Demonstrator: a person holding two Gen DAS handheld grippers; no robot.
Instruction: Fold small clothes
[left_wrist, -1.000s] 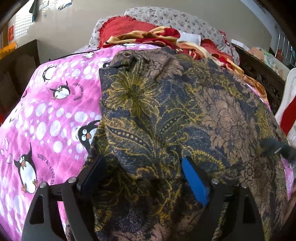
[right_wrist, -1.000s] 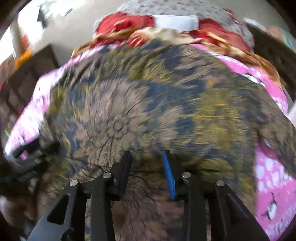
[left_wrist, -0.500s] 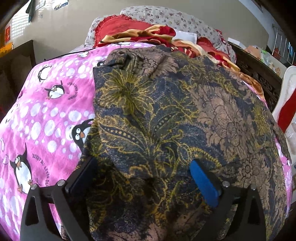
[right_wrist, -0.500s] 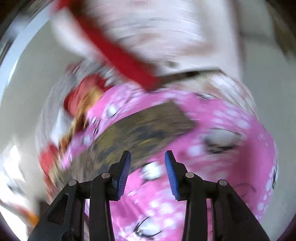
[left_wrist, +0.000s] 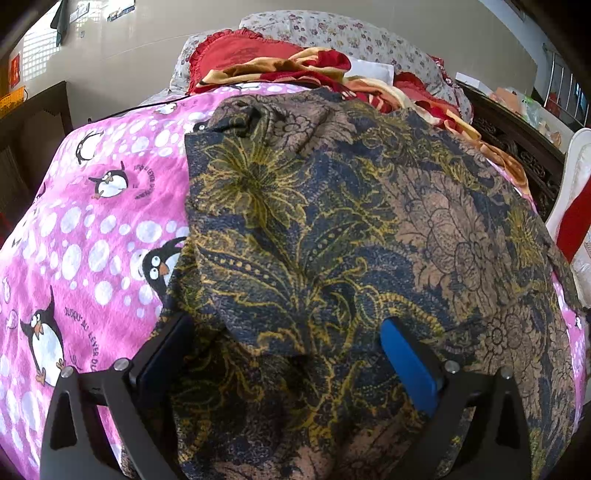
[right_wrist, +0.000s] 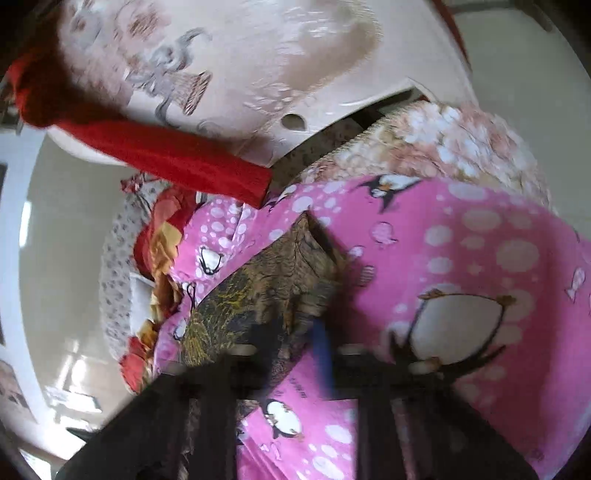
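Dark blue-and-gold floral batik garment (left_wrist: 332, 229) lies on the pink penguin-print quilt (left_wrist: 92, 229), partly folded over, more folds likely left. Left gripper (left_wrist: 284, 354) wide open over it, holding nothing. Right gripper (right_wrist: 299, 332) pinched shut at its corner, blurred.

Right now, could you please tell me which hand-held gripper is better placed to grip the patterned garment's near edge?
Probably left: the left hand-held gripper, jaws just opened wide, straddles the patterned garment at its near edge. The right hand-held gripper has just shut, blurred, at a corner.
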